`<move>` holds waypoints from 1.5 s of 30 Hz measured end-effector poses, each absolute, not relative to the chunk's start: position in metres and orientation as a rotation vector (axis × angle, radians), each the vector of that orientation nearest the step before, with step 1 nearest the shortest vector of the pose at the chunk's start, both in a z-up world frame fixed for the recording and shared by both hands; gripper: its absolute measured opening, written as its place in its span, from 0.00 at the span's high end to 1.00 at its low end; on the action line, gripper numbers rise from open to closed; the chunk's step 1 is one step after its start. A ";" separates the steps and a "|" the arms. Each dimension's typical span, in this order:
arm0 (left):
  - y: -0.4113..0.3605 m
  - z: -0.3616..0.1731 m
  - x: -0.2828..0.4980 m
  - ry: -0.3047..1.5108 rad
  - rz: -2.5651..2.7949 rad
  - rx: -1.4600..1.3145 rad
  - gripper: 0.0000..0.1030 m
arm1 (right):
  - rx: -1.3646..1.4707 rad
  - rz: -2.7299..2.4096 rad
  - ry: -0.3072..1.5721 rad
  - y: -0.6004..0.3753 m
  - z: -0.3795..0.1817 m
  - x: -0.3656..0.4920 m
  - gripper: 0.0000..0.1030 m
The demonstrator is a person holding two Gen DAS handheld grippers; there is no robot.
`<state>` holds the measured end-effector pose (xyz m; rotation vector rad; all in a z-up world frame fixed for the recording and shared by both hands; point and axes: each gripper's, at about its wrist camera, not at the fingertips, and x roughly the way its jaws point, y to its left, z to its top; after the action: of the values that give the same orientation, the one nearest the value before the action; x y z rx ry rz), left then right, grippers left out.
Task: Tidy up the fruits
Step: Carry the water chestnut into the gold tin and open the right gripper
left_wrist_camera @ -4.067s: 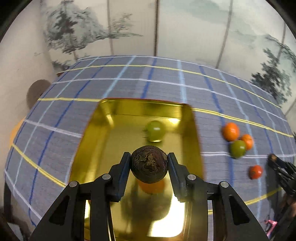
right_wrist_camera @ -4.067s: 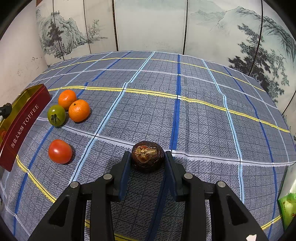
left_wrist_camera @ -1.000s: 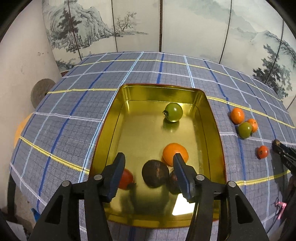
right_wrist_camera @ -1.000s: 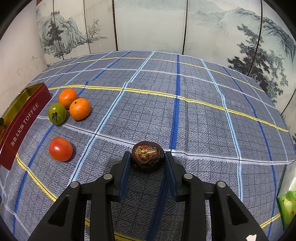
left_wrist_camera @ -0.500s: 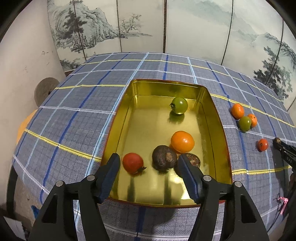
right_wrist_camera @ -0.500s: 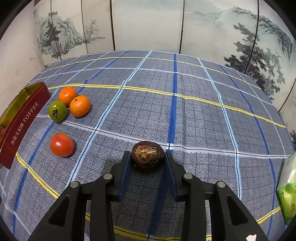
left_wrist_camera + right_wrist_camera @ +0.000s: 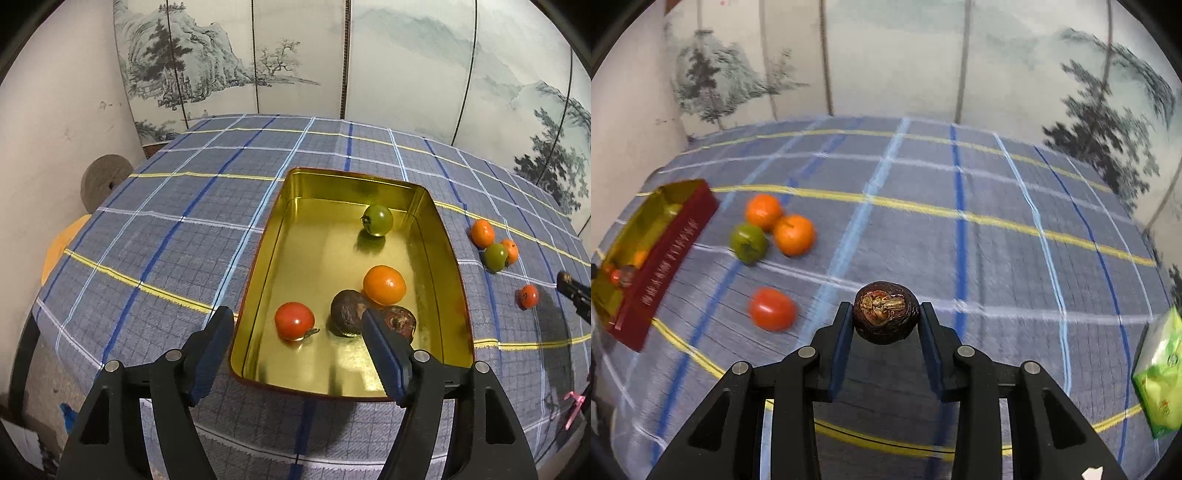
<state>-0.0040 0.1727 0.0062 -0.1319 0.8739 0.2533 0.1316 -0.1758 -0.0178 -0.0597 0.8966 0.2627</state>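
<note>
Fruit clamped in your right gripper goes next to the tin while your empty left gripper opens above its near edge.

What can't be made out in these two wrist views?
- Left wrist: second dark fruit in the gold tin is partly covered by a finger of the empty, opening left gripper.
- Left wrist: right gripper cut off by the frame edge.
- Right wrist: lettering on the tin's red side is motion-blurred.
- Right wrist: green packet cut off at the edge.
</note>
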 end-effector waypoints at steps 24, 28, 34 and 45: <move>0.213 0.002 -0.027 0.864 0.335 -0.210 0.30 | -0.172 0.741 0.798 0.029 0.036 0.095 0.68; 0.224 0.003 -0.033 0.853 0.365 -0.228 0.30 | -0.201 0.780 0.810 0.050 0.030 0.091 0.68; 0.237 0.002 -0.038 0.851 0.390 -0.244 0.30 | -0.242 0.808 0.842 0.075 0.016 0.091 0.68; 0.240 -0.001 -0.040 0.856 0.401 -0.247 0.30 | -0.272 0.813 0.882 0.091 -0.004 0.093 0.68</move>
<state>-0.0404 0.2405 -0.0009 -0.2475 0.8564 0.4006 0.0932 0.0911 -0.0042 -0.2718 0.8824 0.8132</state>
